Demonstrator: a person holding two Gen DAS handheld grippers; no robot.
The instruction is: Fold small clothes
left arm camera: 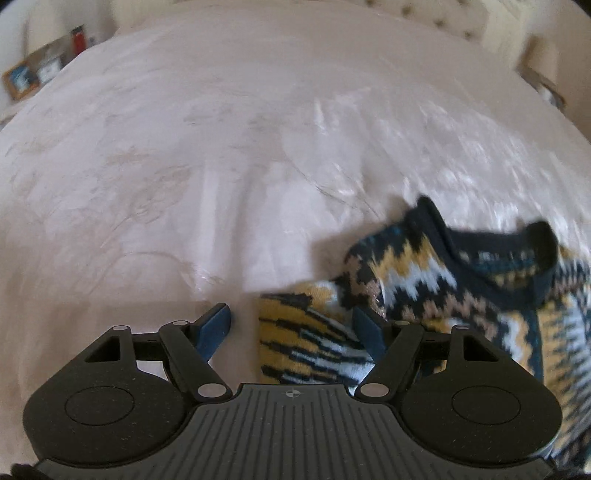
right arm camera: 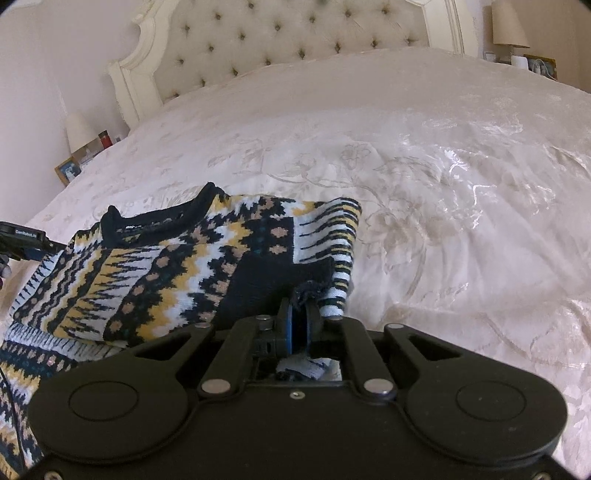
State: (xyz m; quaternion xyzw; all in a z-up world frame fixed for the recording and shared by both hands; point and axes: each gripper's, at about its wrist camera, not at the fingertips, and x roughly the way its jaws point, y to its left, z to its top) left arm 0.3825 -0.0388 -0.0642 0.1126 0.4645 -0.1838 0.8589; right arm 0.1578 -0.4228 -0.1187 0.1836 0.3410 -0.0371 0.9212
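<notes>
A small knitted sweater [right arm camera: 177, 266] with navy, yellow, white and tan zigzag bands lies on the pale floral bedspread [right arm camera: 443, 166], its navy collar [right arm camera: 159, 218] toward the headboard. My right gripper [right arm camera: 300, 308] is shut on a dark navy edge of the knit, next to a striped sleeve [right arm camera: 332, 236] folded over the body. In the left wrist view the sweater [left arm camera: 443, 280] fills the lower right. My left gripper [left arm camera: 293, 317] is open, one finger on bare bedspread [left arm camera: 184, 147], the other at the yellow-and-black striped sleeve [left arm camera: 306, 339] lying between them. The left gripper [right arm camera: 22, 238] also shows at the right view's left edge.
A cream tufted headboard [right arm camera: 295, 48] stands at the far end of the bed. A nightstand with a lamp, a red item and framed photos [right arm camera: 85, 147] is at the left, another lamp [right arm camera: 509, 26] at the right. The bedspread stretches wide beyond the sweater.
</notes>
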